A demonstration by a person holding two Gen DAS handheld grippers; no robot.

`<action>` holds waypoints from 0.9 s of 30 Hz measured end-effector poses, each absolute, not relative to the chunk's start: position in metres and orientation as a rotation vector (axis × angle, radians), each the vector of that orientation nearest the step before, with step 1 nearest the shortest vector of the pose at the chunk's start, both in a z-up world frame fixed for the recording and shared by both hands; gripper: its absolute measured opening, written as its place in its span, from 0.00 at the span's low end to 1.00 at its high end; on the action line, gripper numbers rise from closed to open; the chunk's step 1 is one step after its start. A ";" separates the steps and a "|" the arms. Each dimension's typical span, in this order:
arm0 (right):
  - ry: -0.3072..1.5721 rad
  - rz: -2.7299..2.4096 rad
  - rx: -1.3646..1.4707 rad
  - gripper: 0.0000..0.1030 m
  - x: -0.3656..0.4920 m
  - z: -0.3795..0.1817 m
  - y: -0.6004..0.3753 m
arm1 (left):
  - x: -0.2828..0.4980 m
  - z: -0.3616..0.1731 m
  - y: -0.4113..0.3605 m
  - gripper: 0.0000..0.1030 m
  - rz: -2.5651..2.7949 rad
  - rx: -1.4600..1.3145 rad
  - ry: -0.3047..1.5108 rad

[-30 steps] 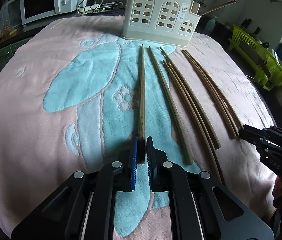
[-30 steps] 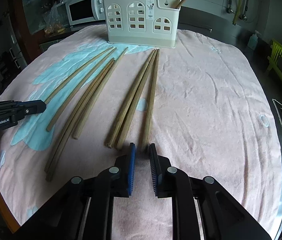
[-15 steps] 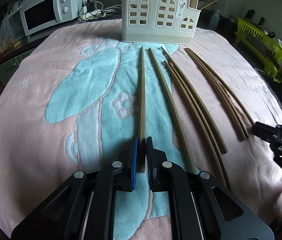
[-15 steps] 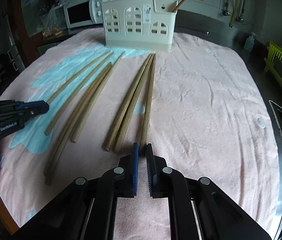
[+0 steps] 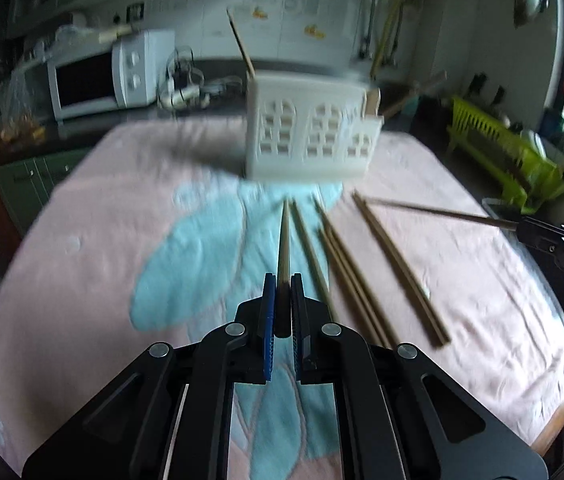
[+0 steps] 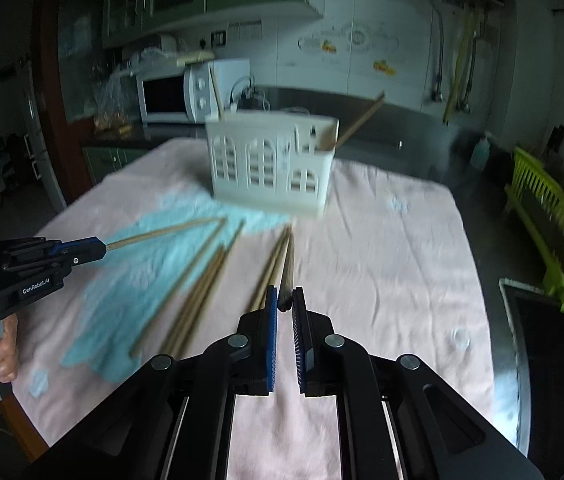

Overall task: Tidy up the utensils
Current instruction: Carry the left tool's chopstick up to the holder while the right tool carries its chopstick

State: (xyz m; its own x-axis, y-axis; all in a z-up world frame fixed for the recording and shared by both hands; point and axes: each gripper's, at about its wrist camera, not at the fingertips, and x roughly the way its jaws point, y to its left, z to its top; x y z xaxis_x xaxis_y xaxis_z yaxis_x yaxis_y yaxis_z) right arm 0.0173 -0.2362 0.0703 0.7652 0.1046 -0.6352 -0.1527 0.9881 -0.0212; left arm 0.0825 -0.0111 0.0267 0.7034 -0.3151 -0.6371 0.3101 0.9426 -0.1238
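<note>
My left gripper (image 5: 281,286) is shut on the thick end of a wooden chopstick (image 5: 283,244) and holds it lifted, pointing at the white utensil caddy (image 5: 310,142). My right gripper (image 6: 284,298) is shut on another chopstick (image 6: 288,264), also lifted and pointing at the caddy (image 6: 270,168). Each gripper shows in the other's view: the right gripper (image 5: 522,228) with its chopstick (image 5: 434,211), the left gripper (image 6: 100,249) with its chopstick (image 6: 162,233). Several more chopsticks (image 5: 398,268) lie on the pink and blue towel (image 5: 102,248). Two chopsticks stand in the caddy.
A white microwave (image 5: 102,76) stands at the back left with cables beside it. A green dish rack (image 5: 510,160) stands off the right edge of the table. A metal counter edge (image 6: 514,340) runs along the right.
Both grippers have lifted off the towel, each carrying its chopstick, and the views have tilted up toward the caddy. The right gripper had closed on its chopstick just before.
</note>
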 end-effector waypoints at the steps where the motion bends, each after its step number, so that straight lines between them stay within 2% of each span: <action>1: 0.674 0.142 -0.070 0.07 0.021 0.076 -0.237 | 0.085 0.032 -0.010 0.06 -0.348 -0.011 0.689; 14: 0.604 0.143 -0.075 0.07 0.069 0.117 -0.235 | 0.115 0.056 -0.005 0.06 -0.348 -0.049 0.536; 27: 0.619 0.149 -0.058 0.07 0.102 0.130 -0.241 | 0.134 0.076 -0.018 0.06 -0.349 -0.003 0.516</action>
